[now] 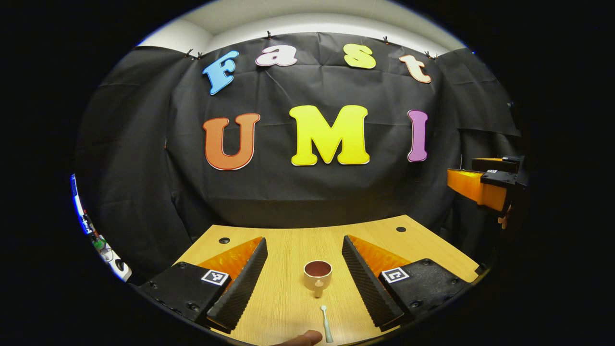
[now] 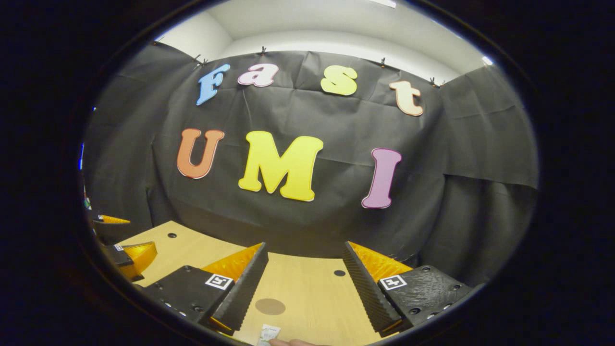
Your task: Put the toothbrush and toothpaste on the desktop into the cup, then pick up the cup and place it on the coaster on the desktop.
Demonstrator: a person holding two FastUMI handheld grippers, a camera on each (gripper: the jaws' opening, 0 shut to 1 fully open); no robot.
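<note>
In the left gripper view a cream cup (image 1: 317, 275) with a dark inside stands upright on the wooden desk (image 1: 288, 307), its handle turned toward me. A white toothbrush (image 1: 326, 325) lies just nearer than the cup. My left gripper (image 1: 304, 240) is open above the desk, and the cup sits between its fingers without touching them. In the right gripper view a round dark coaster (image 2: 270, 306) lies flat on the desk. The end of a white toothpaste tube (image 2: 268, 334) shows at the bottom edge. My right gripper (image 2: 305, 246) is open and holds nothing.
A fingertip (image 1: 301, 339) rests on the desk beside the toothbrush, and another fingertip (image 2: 293, 342) lies by the toothpaste. The right gripper (image 1: 485, 185) hovers at the far right; the left gripper (image 2: 126, 254) shows at the left. Small holes (image 1: 224, 240) mark the desk's back corners.
</note>
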